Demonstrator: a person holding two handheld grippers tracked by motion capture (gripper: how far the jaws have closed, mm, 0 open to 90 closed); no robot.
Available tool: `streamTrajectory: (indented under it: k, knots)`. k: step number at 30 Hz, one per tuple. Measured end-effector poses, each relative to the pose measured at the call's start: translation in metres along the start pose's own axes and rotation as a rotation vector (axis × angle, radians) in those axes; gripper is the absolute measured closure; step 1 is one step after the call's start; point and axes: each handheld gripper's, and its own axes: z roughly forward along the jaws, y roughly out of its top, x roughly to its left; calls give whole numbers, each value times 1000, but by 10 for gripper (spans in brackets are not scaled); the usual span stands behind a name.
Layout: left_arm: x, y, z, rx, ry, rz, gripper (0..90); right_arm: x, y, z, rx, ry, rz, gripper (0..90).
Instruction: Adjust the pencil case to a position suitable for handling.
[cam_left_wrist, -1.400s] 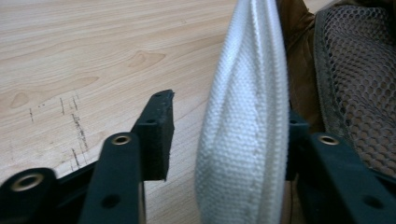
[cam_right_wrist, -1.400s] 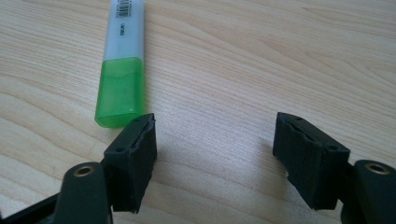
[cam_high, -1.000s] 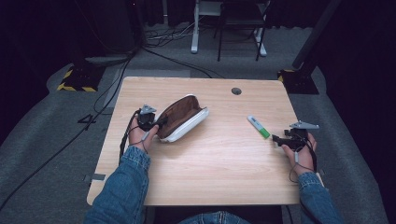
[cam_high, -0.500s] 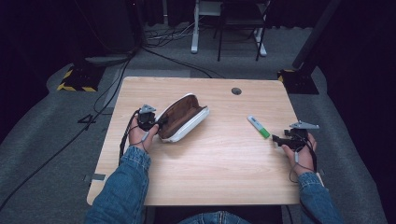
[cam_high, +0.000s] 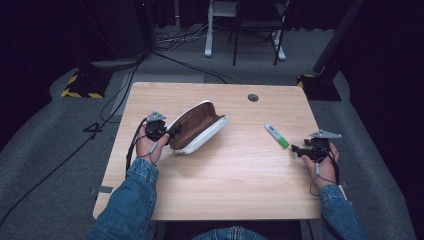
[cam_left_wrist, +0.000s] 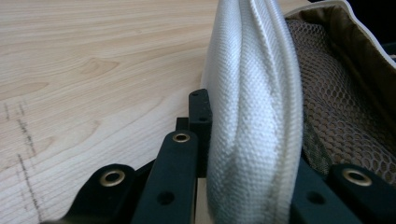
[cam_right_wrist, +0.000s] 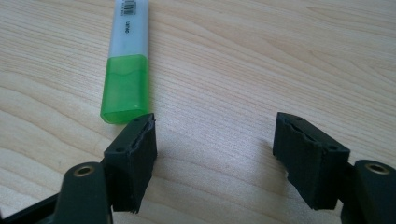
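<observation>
In the high view, the left gripper (cam_high: 167, 133) is pinching the white pencil case (cam_high: 197, 127), lying open left of centre on the counter (cam_high: 235, 170). In the left gripper view, its fingers (cam_left_wrist: 198, 116) are clamping the case's white wall. In the right gripper view, the right gripper (cam_right_wrist: 215, 149) is standing with fingers apart, holding nothing, just below a green highlighter (cam_right_wrist: 127, 70) at upper left.

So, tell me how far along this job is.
Done: the left gripper is clamped on the white pouch's edge, its mouth gaping open. In hand: the right gripper waits open beside the green highlighter. Left, likely: grasp the highlighter and put it in the pouch.
</observation>
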Motion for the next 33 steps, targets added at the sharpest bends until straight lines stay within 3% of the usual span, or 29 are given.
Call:
streamTrajectory:
  k: [19,33]
  knots:
    - [-40,7,-3,19,-123,75,846,0,0,0,0,3,-2,309]
    - [-73,8,7,51,-222,141,846,0,0,0,0,5,-3,310]
